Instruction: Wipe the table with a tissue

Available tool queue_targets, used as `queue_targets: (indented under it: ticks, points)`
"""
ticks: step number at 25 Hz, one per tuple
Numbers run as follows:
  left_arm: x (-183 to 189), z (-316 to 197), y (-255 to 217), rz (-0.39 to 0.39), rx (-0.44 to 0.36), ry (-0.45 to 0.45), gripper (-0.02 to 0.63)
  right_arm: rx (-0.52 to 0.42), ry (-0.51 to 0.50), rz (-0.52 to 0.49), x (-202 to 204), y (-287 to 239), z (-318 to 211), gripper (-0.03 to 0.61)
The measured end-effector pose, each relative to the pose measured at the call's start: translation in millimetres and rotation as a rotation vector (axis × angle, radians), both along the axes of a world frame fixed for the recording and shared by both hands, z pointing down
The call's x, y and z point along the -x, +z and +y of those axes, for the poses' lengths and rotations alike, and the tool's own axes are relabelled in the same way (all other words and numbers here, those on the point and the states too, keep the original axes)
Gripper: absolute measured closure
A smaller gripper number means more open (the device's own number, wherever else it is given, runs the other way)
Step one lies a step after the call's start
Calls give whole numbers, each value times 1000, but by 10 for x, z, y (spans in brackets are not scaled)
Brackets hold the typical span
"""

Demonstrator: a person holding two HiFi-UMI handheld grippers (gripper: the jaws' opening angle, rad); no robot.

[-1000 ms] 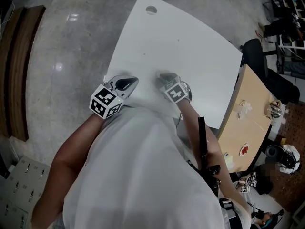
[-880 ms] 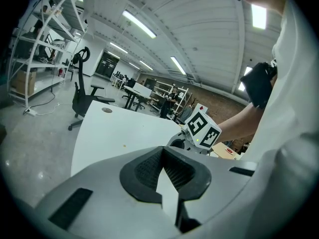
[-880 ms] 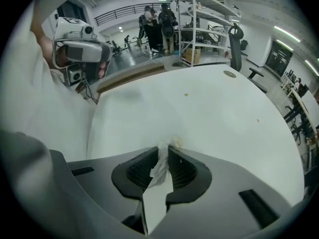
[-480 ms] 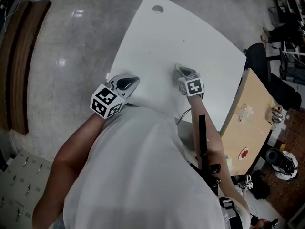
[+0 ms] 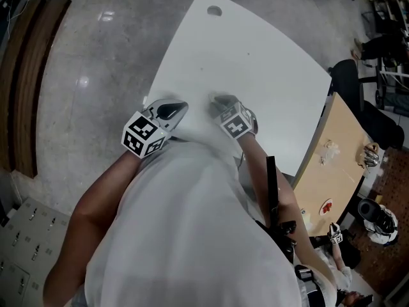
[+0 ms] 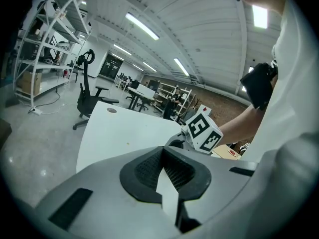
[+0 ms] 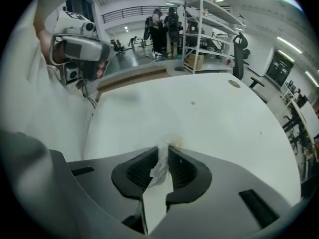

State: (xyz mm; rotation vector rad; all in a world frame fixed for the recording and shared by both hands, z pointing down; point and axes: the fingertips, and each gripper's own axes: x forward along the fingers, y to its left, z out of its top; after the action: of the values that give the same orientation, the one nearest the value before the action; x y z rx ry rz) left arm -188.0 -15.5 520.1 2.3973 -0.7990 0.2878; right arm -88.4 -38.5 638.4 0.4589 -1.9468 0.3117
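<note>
The white table (image 5: 243, 50) fills the head view's middle. My right gripper (image 5: 217, 102) is low over its near part and is shut on a white tissue (image 7: 160, 167), whose crumpled end presses the tabletop (image 7: 199, 113) at the jaw tips. A small yellowish stain (image 7: 178, 142) shows on the table right beside the tissue. My left gripper (image 5: 174, 110) hovers at the table's near left edge, shut with nothing between its jaws; in the left gripper view its tips (image 6: 163, 152) meet, and the right gripper's marker cube (image 6: 202, 131) shows beyond.
A round cable hole (image 5: 215, 10) lies at the table's far end. A wooden table (image 5: 335, 165) with small items stands to the right, with a black office chair (image 5: 354, 94) by it. Grey polished floor (image 5: 96, 56) lies to the left. Shelving (image 7: 214, 24) and people stand far off.
My right gripper swept right and farther out across the table half a second ago, and has now come back left and nearer. The left gripper has stayed in place.
</note>
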Motion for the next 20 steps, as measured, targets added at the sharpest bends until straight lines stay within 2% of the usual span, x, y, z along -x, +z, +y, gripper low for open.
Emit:
queue_targets:
  ticks: [2, 4, 6, 9, 13, 16, 20]
  points:
    - [1, -2, -8, 0, -2, -3, 607, 11, -56, -13, 100, 4, 103, 514]
    - [11, -2, -18, -2, -4, -9, 607, 24, -66, -26, 113, 3, 121, 514]
    - [21, 5, -22, -2, -4, -15, 607, 34, -14, -68, 78, -13, 54, 514]
    - [51, 14, -27, -4, -5, -28, 607, 2, 98, -128, 3, -116, -199, 514]
    - [105, 60, -26, -6, 2, -53, 607, -19, 152, -135, -89, -144, -521, 514]
    - [170, 105, -8, -12, 12, -78, 607, -31, 131, -127, -26, -140, -733, 513]
    - [208, 147, 40, -21, 33, -120, 607, -52, 35, -110, 122, -120, -933, 514]
